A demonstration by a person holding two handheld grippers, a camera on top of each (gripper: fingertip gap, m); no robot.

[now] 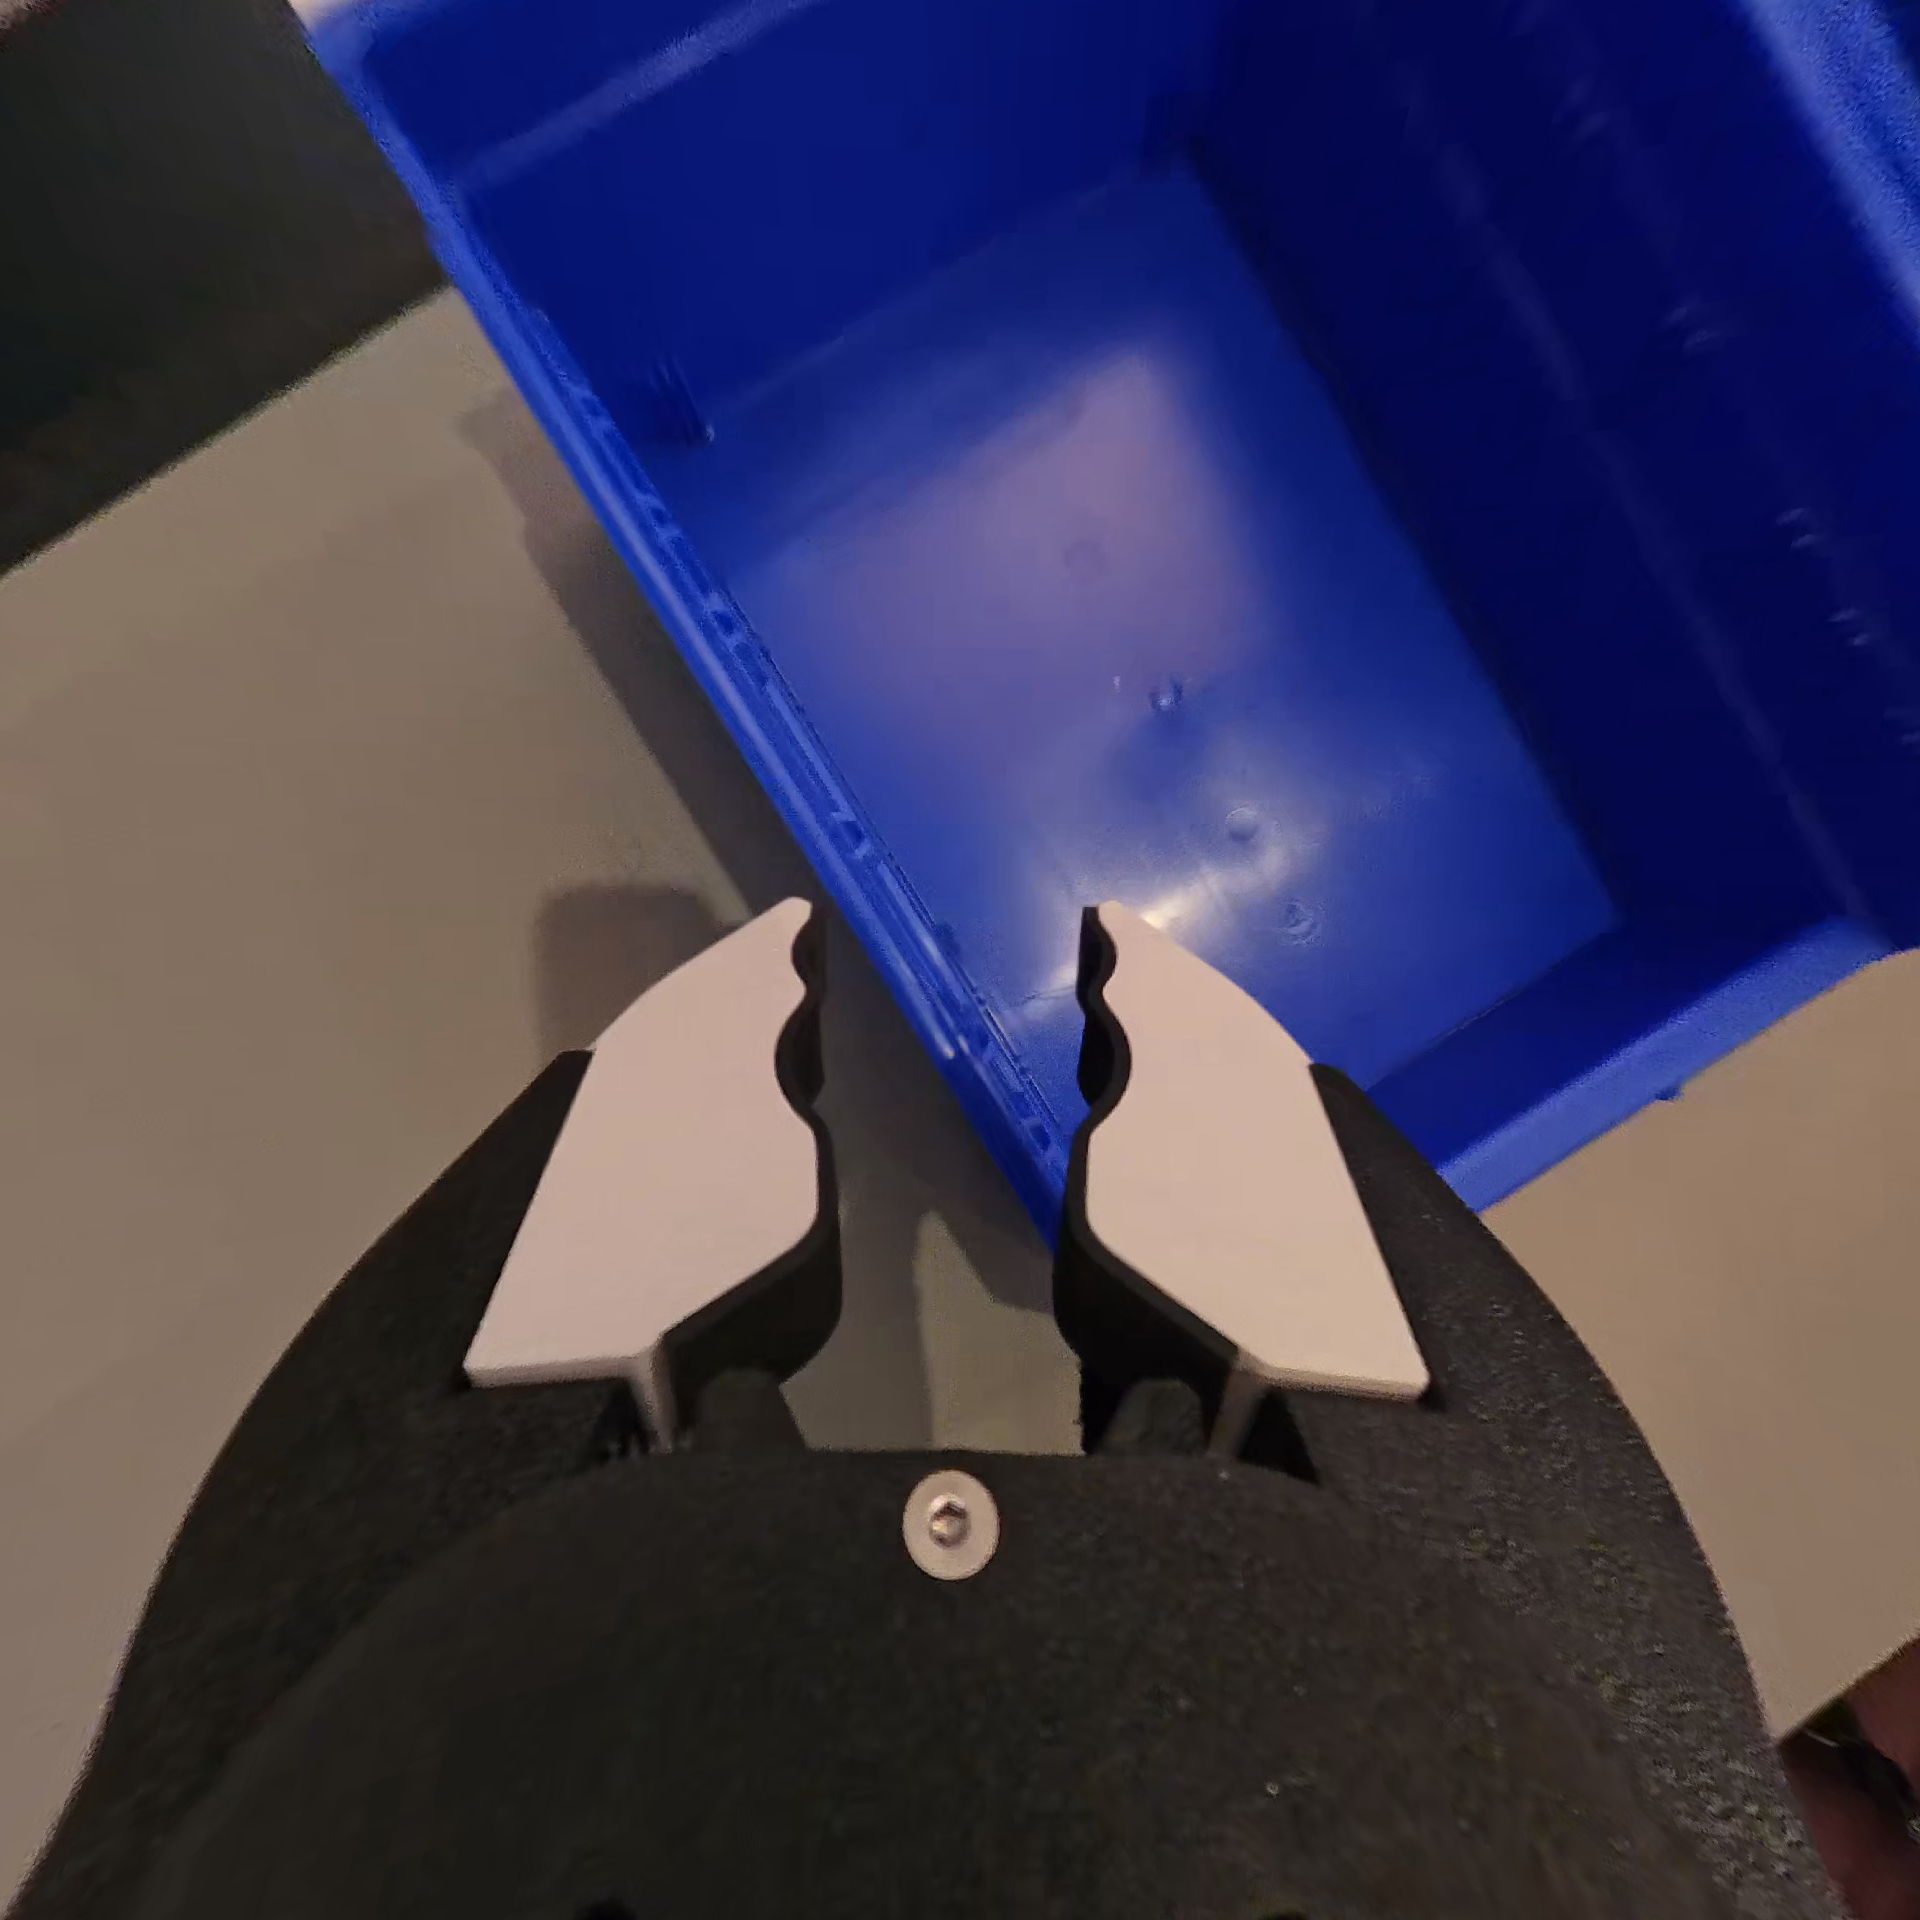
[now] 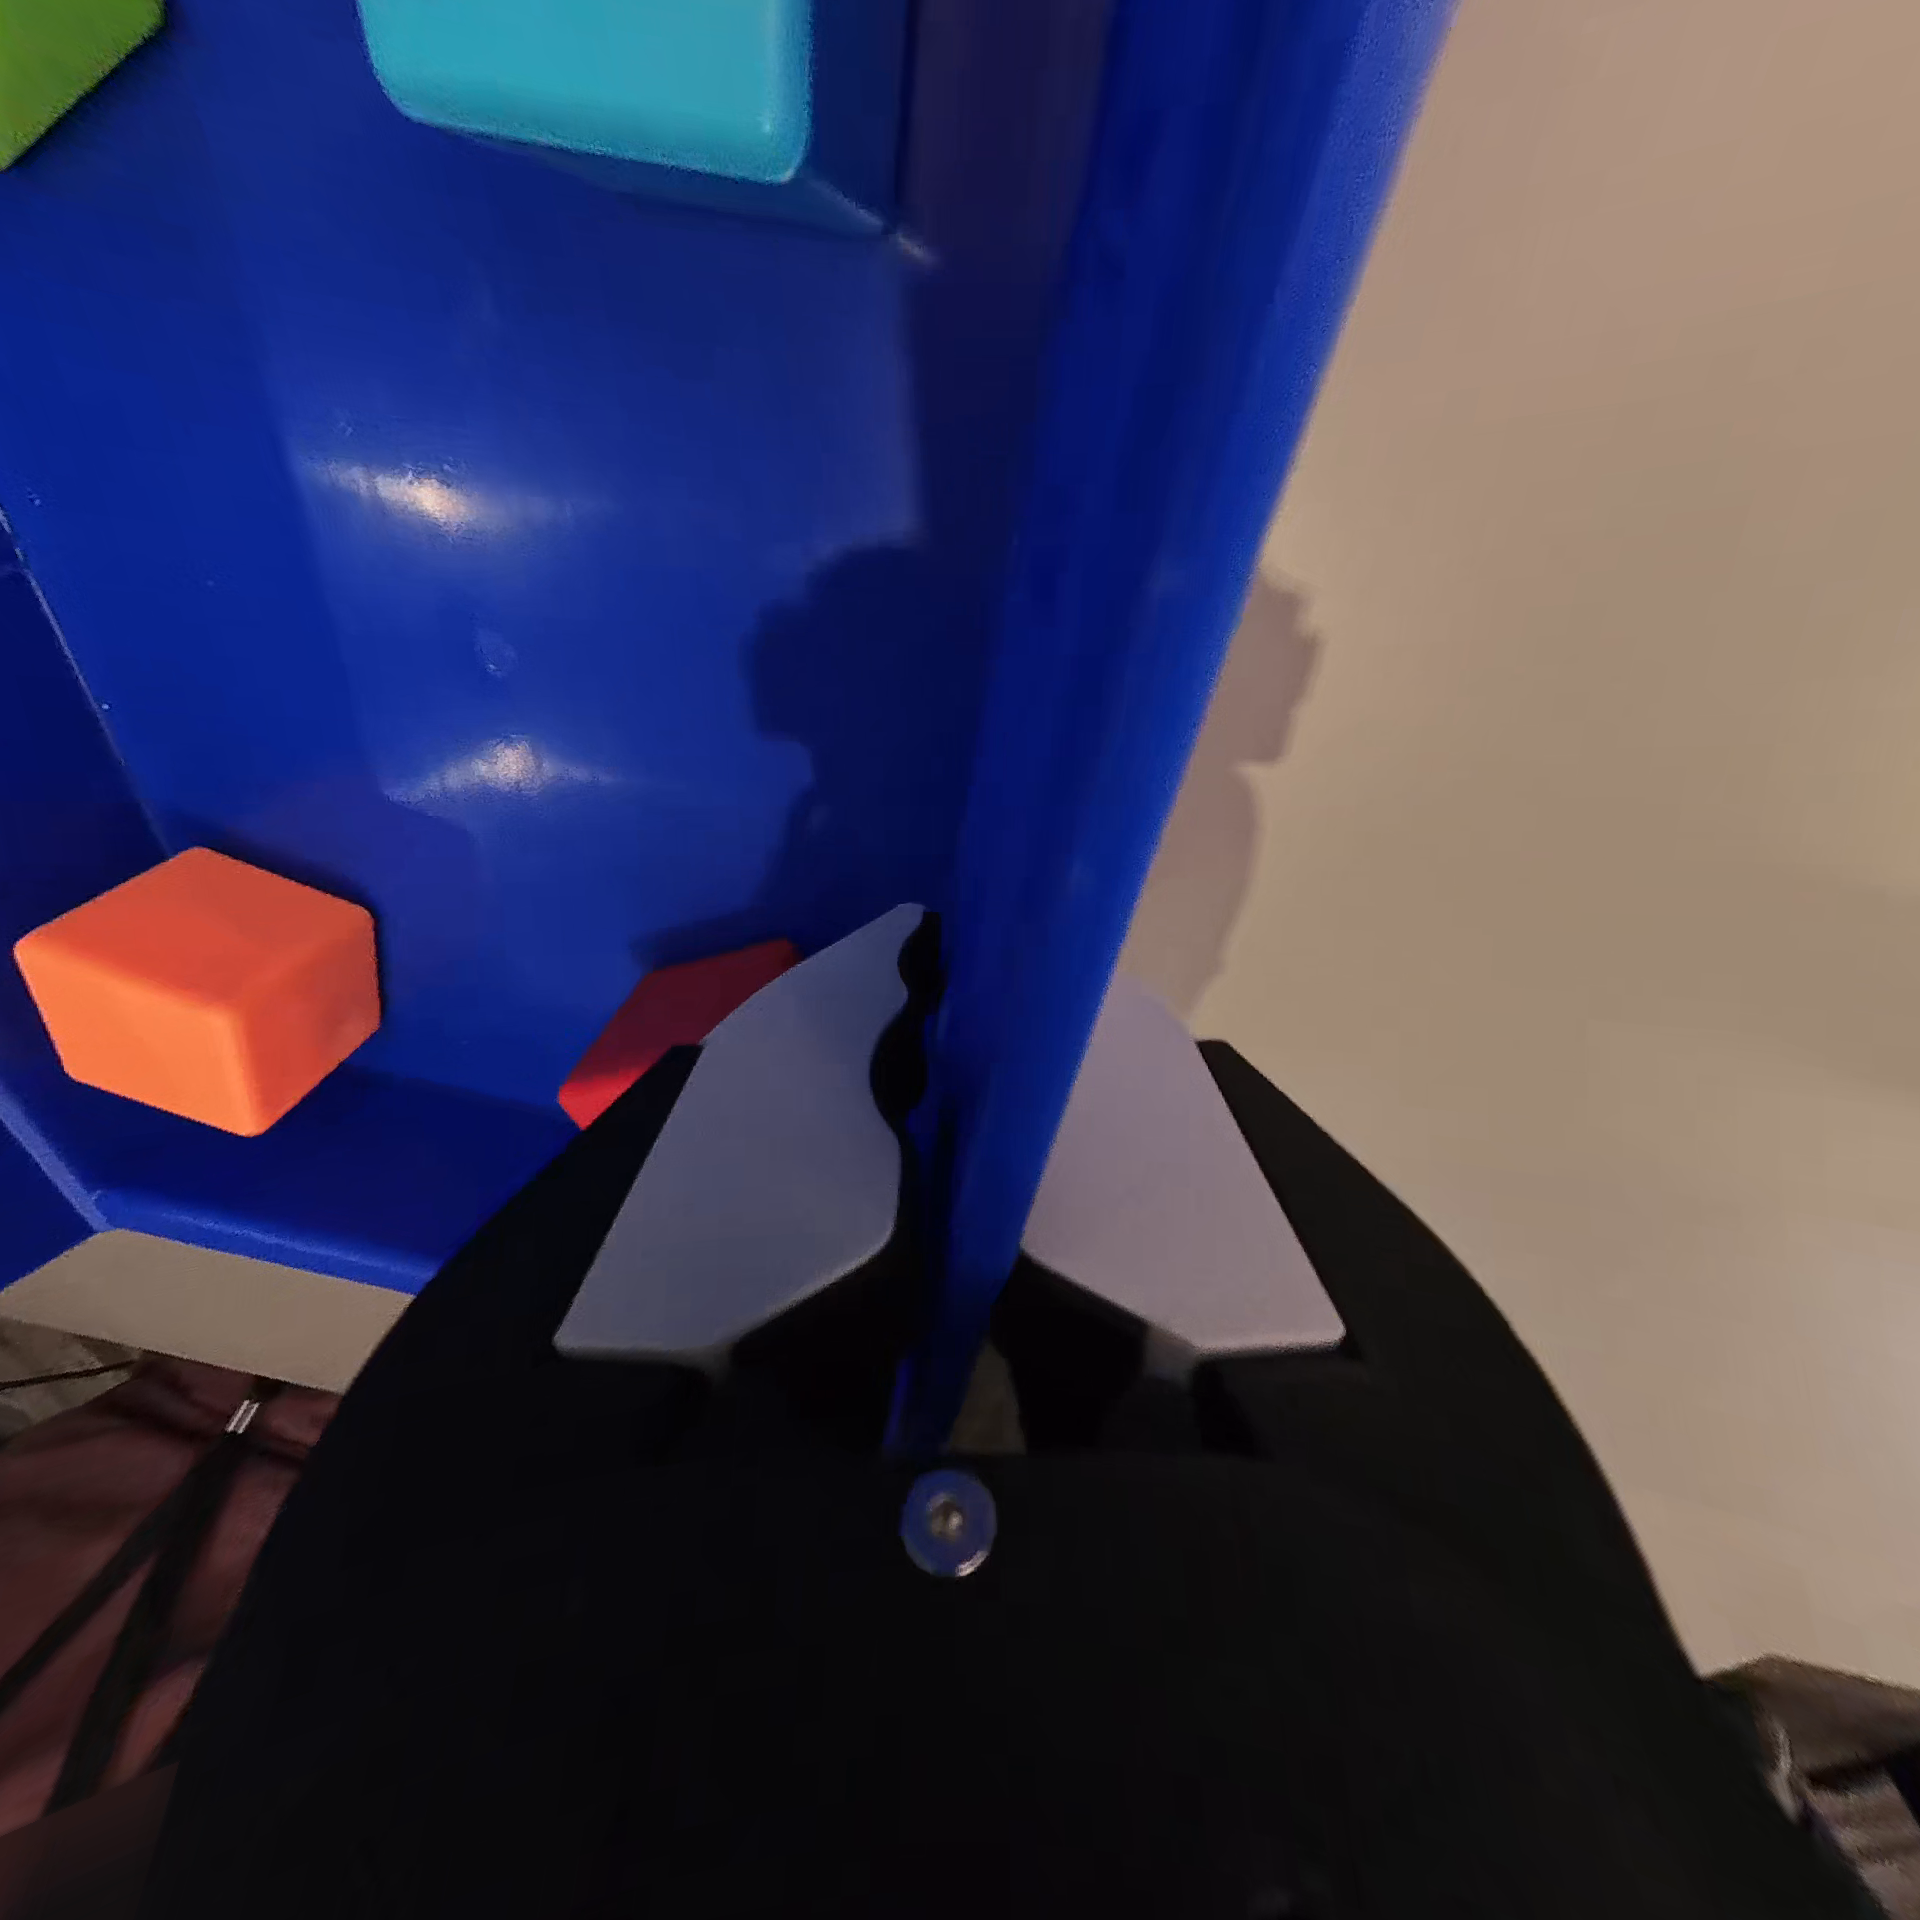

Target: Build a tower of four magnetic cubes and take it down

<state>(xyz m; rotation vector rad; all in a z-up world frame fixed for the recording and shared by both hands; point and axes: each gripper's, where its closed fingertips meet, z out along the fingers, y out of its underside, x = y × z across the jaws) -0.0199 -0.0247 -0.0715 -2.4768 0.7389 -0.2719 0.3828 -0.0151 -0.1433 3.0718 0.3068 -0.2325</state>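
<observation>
While the right gripper points forward, its two fingers are clamped on the thin side wall of a blue bin. One finger is inside the bin and the other is outside, with the wall squeezed between them. Just beside the inside finger lies a red cube, partly hidden by it. A bit further left on the bin floor sits an orange cube. Far ahead, at the top of the right wrist view, is a light blue cube, close to the same wall. A green cube peeks in at the top left corner. All four cubes lie apart in the bin, none on top of another. Outside the wall is the pale tabletop.

On the other side, the left gripper has its fingers apart, with nothing between them. The tips hang over the near corner of a blue bin: one finger is above the grey tabletop, and the other is above the inside of the bin. The part of the bin floor seen in the left wrist view is shiny and bare. I cannot tell if this is the same bin that the right gripper holds.
</observation>
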